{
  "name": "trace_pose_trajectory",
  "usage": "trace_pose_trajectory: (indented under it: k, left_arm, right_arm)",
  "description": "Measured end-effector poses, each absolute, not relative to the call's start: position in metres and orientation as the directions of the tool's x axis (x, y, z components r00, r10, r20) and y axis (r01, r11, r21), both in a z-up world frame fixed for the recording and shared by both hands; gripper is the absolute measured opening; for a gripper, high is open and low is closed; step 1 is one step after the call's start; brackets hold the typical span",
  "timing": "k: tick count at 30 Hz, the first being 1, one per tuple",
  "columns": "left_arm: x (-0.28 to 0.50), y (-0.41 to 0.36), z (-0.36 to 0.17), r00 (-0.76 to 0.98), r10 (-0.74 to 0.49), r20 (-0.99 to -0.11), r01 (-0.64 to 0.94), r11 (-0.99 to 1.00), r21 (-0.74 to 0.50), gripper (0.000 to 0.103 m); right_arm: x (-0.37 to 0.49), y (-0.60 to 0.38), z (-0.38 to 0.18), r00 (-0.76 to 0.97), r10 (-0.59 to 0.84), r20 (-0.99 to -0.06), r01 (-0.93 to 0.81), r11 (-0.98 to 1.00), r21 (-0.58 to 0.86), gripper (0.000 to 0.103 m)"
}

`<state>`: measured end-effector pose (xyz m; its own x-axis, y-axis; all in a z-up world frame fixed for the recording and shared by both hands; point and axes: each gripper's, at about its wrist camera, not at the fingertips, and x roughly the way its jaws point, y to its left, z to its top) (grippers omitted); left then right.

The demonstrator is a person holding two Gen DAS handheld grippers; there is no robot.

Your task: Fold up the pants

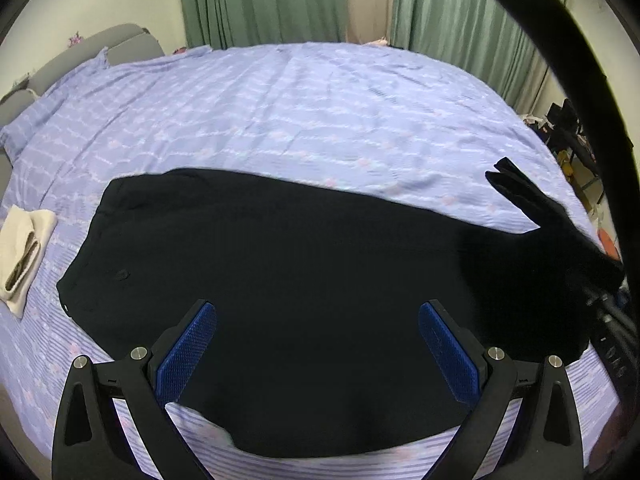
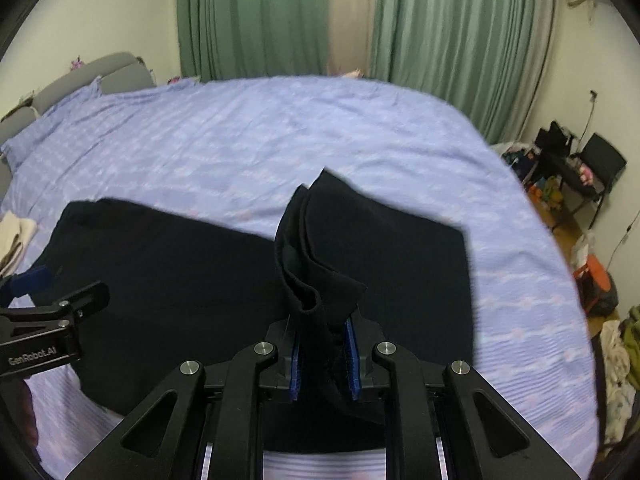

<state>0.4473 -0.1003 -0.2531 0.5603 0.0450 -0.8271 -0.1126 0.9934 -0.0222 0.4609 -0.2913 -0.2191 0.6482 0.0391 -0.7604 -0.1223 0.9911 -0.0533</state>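
Black pants (image 1: 280,280) lie flat on the bed (image 1: 280,112), long axis running waistband-to-hem across both grippers; right gripper (image 2: 322,354) is clamped on the lifted hem end, left gripper (image 1: 318,344) gapes wide over mid-leg, holding nothing, nearer the waistband.

green curtains (image 2: 256,16) hang behind a bed (image 1: 304,112) with a lilac sheet.

Left gripper (image 1: 318,346) and right gripper (image 2: 323,360): matte black linkage arms, triangular cut-outs, silver round screw heads, blue textured finger pads (image 1: 188,354). White "GenRobot.AI" marking at lower left of the right wrist view.
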Motion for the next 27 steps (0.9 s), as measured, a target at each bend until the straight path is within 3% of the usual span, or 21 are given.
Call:
trace_pose_trajectory:
  k: [19, 21, 23, 27]
  left_arm:
    - [0.444, 0.02, -0.299, 0.526, 0.06, -0.848, -0.114, 0.993, 0.0, 0.103]
    - [0.441, 0.028, -0.299, 0.527, 0.069, -0.847, -0.124, 0.992, 0.004, 0.103]
    - [0.44, 0.036, -0.3, 0.526, 0.071, -0.847, -0.133, 0.991, 0.001, 0.103]
    - [0.43, 0.053, -0.3, 0.521, 0.081, -0.85, -0.174, 0.985, -0.013, 0.103]
  right_arm:
    - [0.473, -0.144, -0.315, 0.469, 0.096, -0.878, -0.231, 0.973, -0.017, 0.021]
    - [0.474, -0.141, -0.318, 0.449, 0.12, -0.886, -0.234, 0.972, 0.013, 0.041]
    - [0.472, -0.139, -0.316, 0.438, 0.163, -0.884, -0.245, 0.968, 0.057, 0.051]
    - [0.465, -0.121, -0.308, 0.414, 0.226, -0.882, -0.301, 0.948, 0.102, 0.051]
